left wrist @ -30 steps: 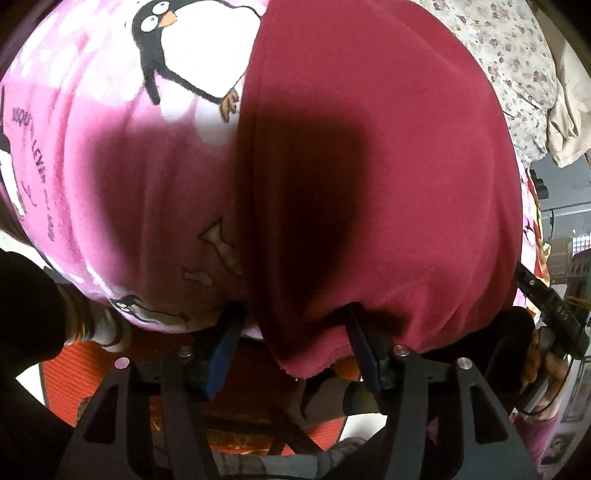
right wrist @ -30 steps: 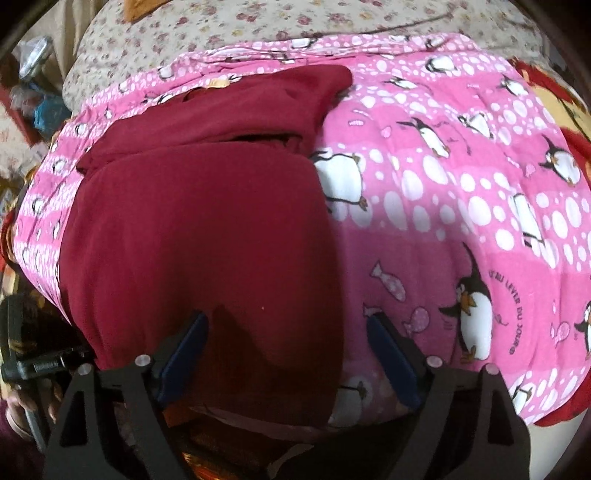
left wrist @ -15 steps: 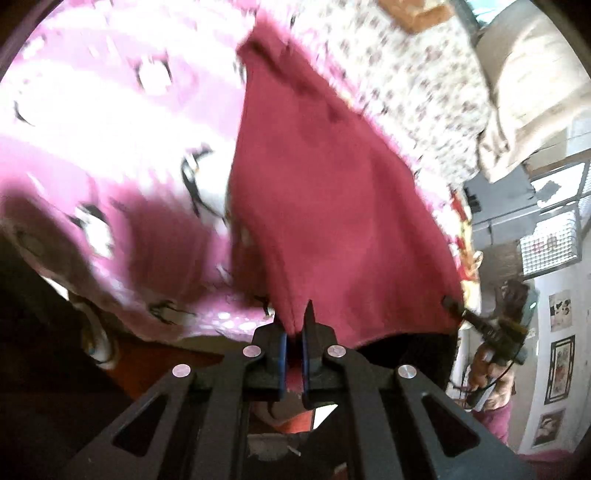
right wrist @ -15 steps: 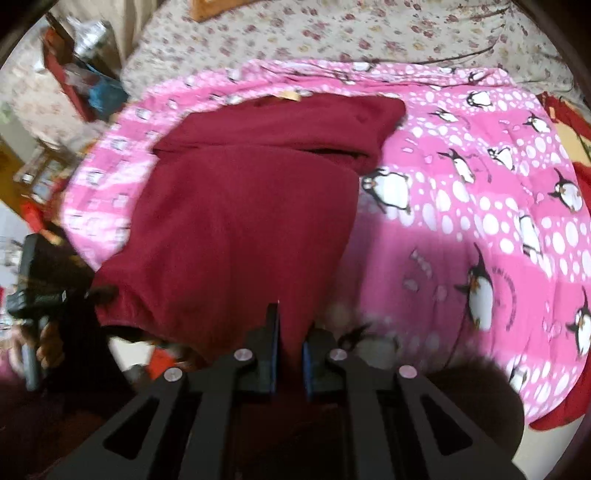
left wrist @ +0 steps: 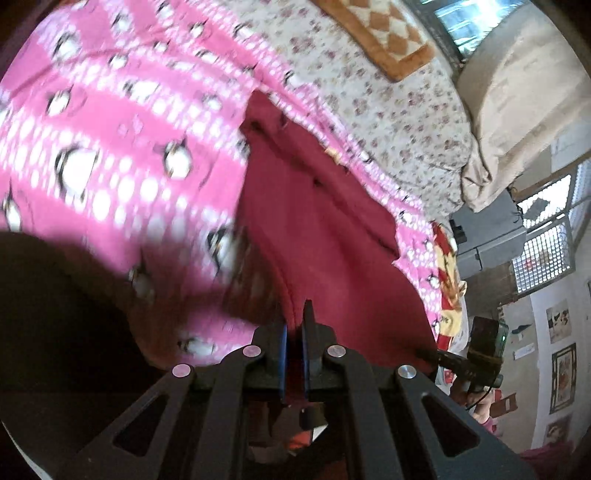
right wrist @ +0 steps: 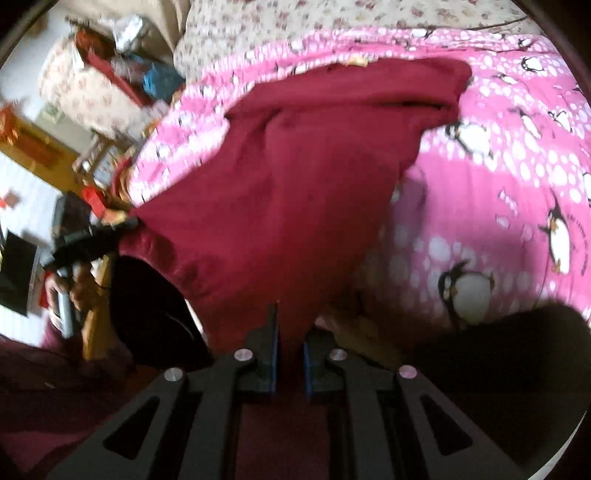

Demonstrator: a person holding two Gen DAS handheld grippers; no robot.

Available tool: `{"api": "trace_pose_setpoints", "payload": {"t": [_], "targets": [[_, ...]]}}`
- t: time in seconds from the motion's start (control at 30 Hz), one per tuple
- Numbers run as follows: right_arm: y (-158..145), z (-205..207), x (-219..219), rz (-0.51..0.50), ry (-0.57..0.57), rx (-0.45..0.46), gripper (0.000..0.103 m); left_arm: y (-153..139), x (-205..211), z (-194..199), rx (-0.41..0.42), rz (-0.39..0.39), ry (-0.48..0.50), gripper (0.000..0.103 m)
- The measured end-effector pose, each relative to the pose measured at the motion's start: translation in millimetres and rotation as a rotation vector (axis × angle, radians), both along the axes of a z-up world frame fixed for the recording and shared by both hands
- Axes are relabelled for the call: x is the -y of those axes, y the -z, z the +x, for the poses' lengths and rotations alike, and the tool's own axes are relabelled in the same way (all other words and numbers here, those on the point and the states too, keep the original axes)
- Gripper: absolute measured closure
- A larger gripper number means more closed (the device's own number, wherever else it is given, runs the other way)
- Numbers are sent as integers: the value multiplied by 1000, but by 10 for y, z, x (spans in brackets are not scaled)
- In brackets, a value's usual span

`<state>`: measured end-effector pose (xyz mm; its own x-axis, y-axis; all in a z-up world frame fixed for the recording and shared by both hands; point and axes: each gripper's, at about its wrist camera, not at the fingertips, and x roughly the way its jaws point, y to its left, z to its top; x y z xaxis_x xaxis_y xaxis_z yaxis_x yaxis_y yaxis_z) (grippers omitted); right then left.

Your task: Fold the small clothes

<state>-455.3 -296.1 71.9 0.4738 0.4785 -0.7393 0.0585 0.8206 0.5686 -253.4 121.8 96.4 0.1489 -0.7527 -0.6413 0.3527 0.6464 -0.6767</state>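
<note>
A dark red garment (left wrist: 332, 236) lies on a pink penguin-print blanket (left wrist: 110, 122), its near hem lifted off the bed. My left gripper (left wrist: 294, 332) is shut on one corner of that hem. In the right wrist view the same garment (right wrist: 295, 184) stretches from the far fold down to my right gripper (right wrist: 290, 336), which is shut on the other hem corner. The other gripper shows at the garment's far corner in each view, at right in the left wrist view (left wrist: 476, 354) and at left in the right wrist view (right wrist: 85, 240).
A floral bedsheet (left wrist: 388, 92) lies beyond the pink blanket (right wrist: 517, 166), with a brown checked cushion (left wrist: 376, 33) and a beige pillow (left wrist: 517, 110). Furniture and clutter (right wrist: 92, 92) stand left of the bed. A dark shape (right wrist: 498, 369) fills the lower right.
Both grippers closed on the garment's near hem and lifted it up and back from the bed; the views now look down over more of the bed.
</note>
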Motion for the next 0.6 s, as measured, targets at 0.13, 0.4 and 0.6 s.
{"api": "trace_pose_setpoints", "payload": {"t": [0.13, 0.4, 0.6], "targets": [[-225, 86, 288, 73, 98, 86, 93, -276, 169, 165, 78, -28, 22, 103], [-629, 754, 664, 118, 233, 246, 93, -659, 722, 998, 202, -59, -10, 103], [-498, 1412, 1075, 90, 347, 207, 93, -457, 1211, 1765, 173, -32, -72, 103]]}}
